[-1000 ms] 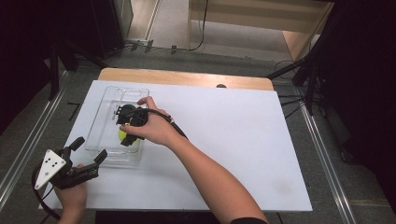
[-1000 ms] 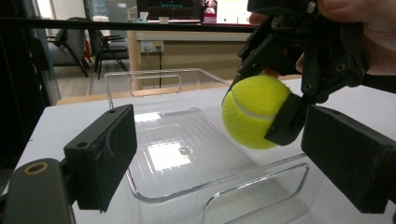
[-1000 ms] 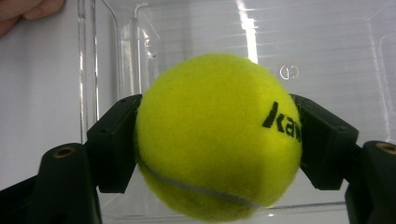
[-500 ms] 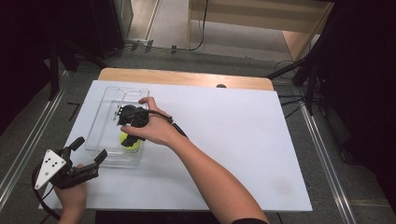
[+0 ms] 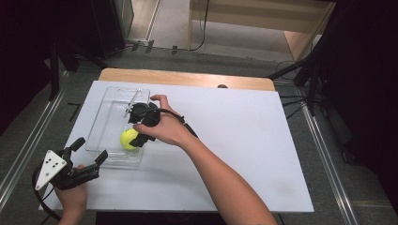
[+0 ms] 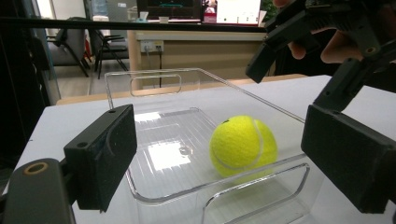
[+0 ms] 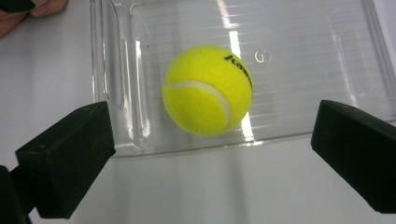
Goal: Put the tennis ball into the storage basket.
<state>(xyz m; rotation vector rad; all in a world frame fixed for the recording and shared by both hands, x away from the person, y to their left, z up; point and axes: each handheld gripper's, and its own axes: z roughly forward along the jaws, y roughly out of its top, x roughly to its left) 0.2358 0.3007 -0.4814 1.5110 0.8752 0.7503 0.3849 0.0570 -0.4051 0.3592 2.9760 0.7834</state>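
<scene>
One yellow tennis ball (image 5: 128, 139) lies in the clear tray (image 5: 109, 114) on the desk (image 5: 244, 140); right gripper (image 5: 139, 125) hovers above it, jaws apart. Left gripper (image 5: 87, 156), jaws apart, sits near the tray's near end.

Two hand-held grippers are seen, each built in black. The left gripper (image 5: 89, 152) is topped behind its fingers by a grey three-cornered plate (image 5: 49, 167) marked with small dark holes, and a black cable (image 5: 40, 199) is looped out from behind that plate. Its fingers (image 6: 105, 151) are shown as blocky black pads with a matte face; a small round hole is set near the top of one pad, and a brass-coloured ring is set into the arm just below it. The right gripper (image 5: 139, 123) is trailed by a black cable (image 5: 171, 115) running back from the fingers. Its fingers (image 7: 70, 156) are shown as plain black rectangular blocks. The forearms are bare, with no sleeves seen.
</scene>
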